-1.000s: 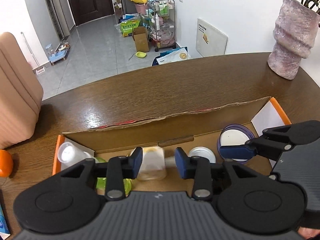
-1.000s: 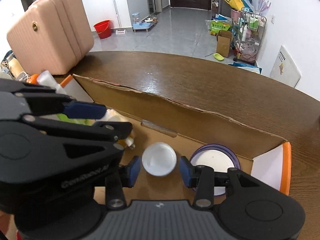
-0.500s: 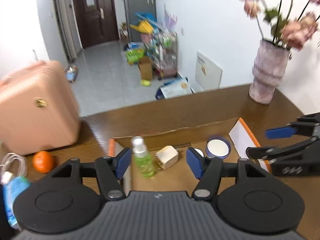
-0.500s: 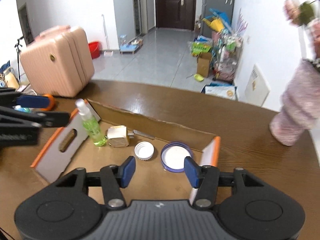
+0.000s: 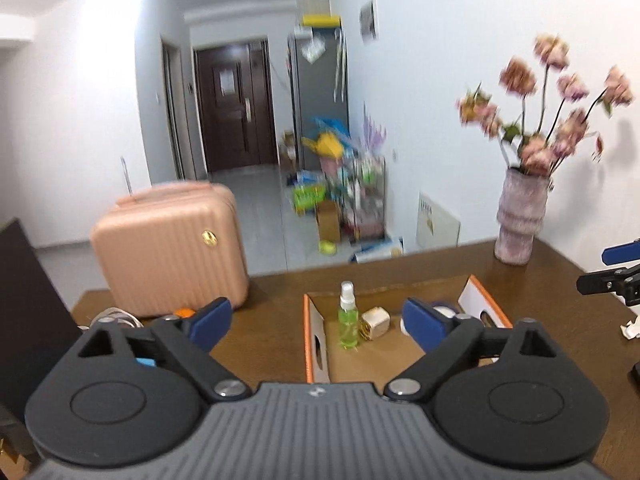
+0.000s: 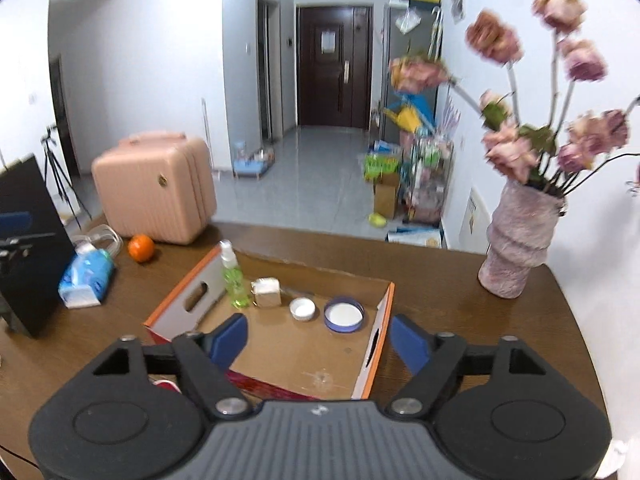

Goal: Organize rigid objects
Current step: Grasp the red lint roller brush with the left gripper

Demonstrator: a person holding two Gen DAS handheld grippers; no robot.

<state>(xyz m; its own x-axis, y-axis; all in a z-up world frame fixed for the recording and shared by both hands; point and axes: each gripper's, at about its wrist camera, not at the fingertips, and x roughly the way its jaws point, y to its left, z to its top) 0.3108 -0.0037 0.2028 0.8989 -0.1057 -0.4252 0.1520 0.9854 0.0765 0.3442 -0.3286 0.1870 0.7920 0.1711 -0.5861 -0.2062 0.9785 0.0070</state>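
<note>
An open cardboard box (image 6: 376,344) with orange edges lies on the brown table. Along its far wall stand a green spray bottle (image 6: 234,280), a cream cube (image 6: 267,292), a white cap (image 6: 302,308) and a purple-rimmed round lid (image 6: 344,314). My right gripper (image 6: 319,340) hangs above the box's near edge, jaws opening, nothing between them. My left gripper (image 5: 316,320) is raised in front of the box (image 5: 306,332), jaws opening and empty. The left wrist view also shows the bottle (image 5: 347,324) and cube (image 5: 375,320).
A pink suitcase (image 6: 156,188), an orange (image 6: 141,248), a blue tissue pack (image 6: 86,276) and a white cable (image 6: 100,236) sit left of the box. A black panel (image 6: 28,264) stands at far left. A flower vase (image 6: 516,248) stands at right.
Both grippers have risen and drawn back from inside the box, and their jaws have widened. The cream cube and the white cap, earlier between the jaws, stay in the box.
</note>
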